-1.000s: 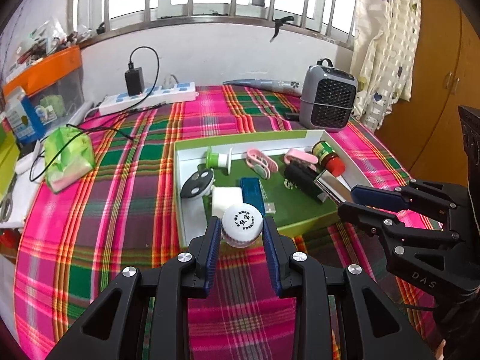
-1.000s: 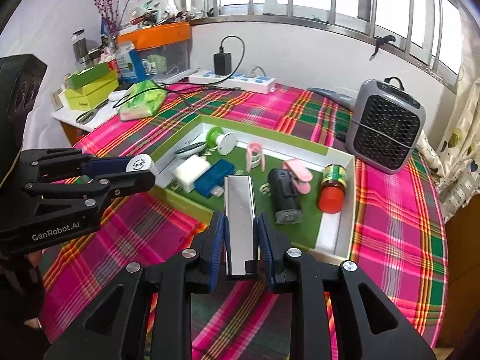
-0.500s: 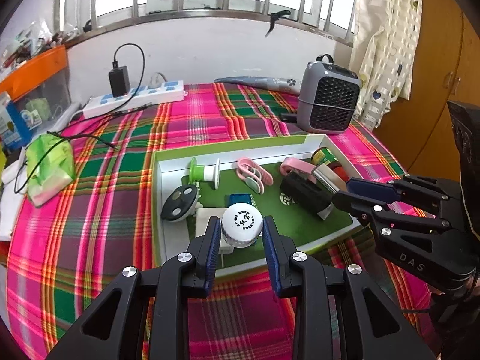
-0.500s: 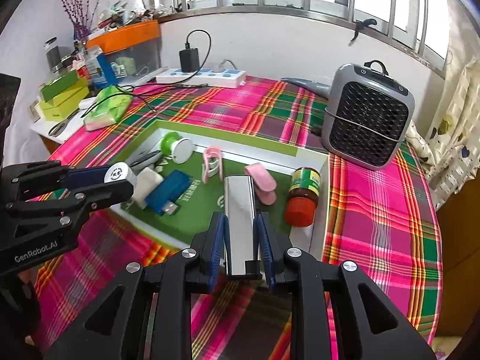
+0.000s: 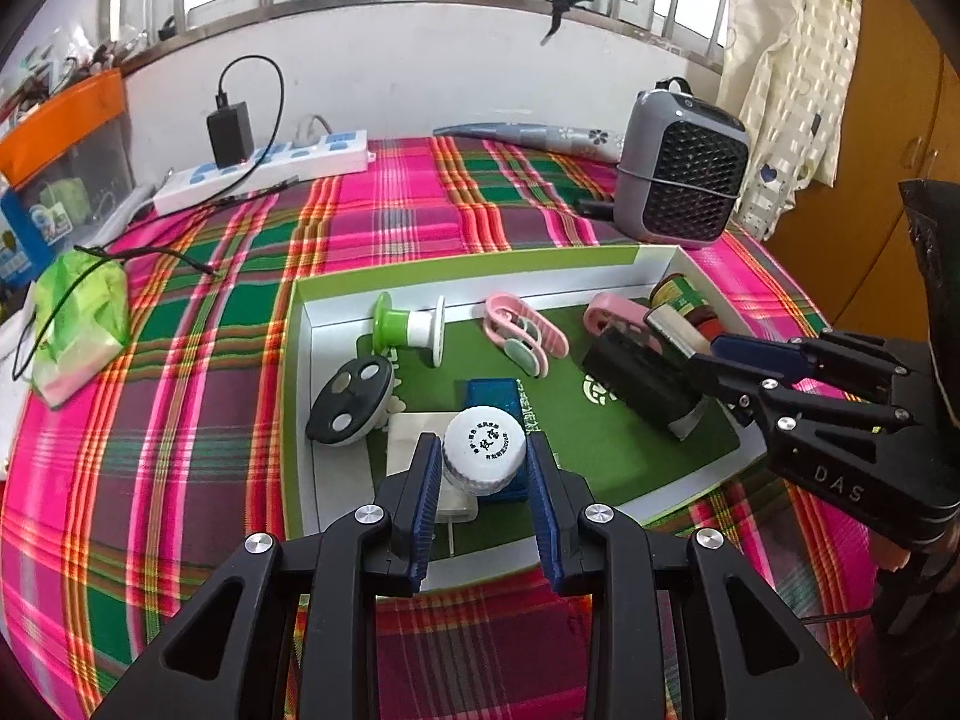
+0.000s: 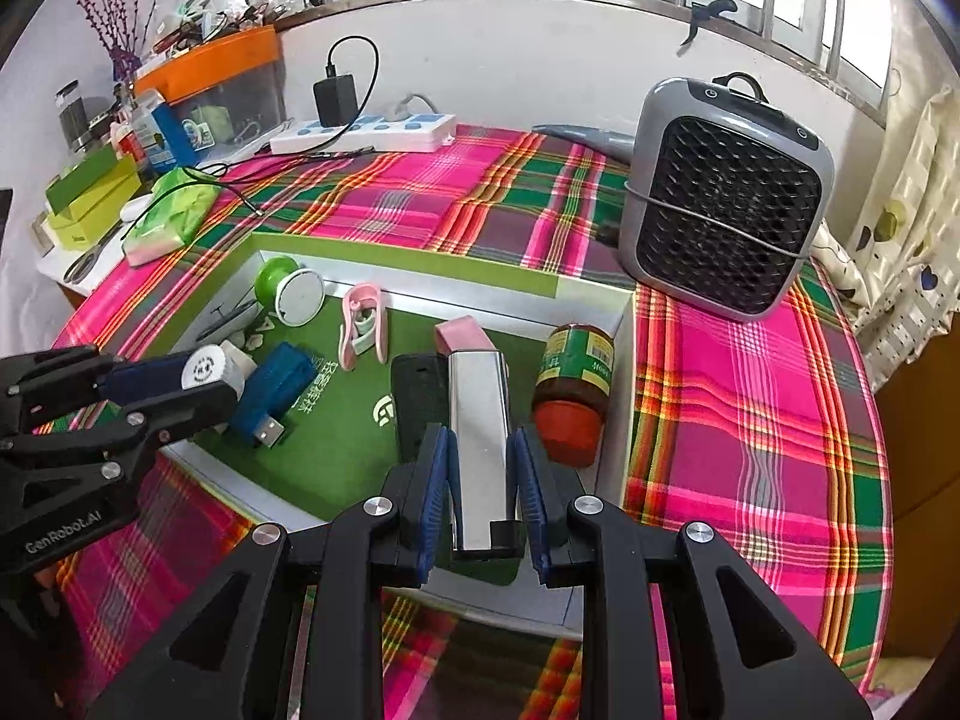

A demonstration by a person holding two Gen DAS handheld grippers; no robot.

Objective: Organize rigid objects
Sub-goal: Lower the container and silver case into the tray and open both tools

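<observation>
A green tray (image 5: pixel 468 273) with white walls lies on the plaid cloth. My left gripper (image 5: pixel 483 462) is shut on a small white bottle (image 5: pixel 485 447) with a printed cap, hanging over the tray's near left part, above a white charger (image 5: pixel 414 438) and a blue USB device (image 5: pixel 495 396). My right gripper (image 6: pixel 480 456) is shut on a silver rectangular bar (image 6: pixel 480 414), held over the tray's right part between a black box (image 6: pixel 417 396) and a red-lidded jar (image 6: pixel 573 387). The left gripper (image 6: pixel 207 381) also shows at the left of the right wrist view.
Also in the tray are a green spool (image 5: pixel 408 327), pink clips (image 5: pixel 525 330) and a black oval piece (image 5: pixel 351 399). A grey fan heater (image 6: pixel 726 204) stands behind the tray, a power strip (image 5: pixel 264 171) at the back, a green tissue pack (image 5: pixel 78 318) at the left.
Both grippers have moved forward and slightly down over the tray, each still holding its object. The tray's contents now lie closer beneath them.
</observation>
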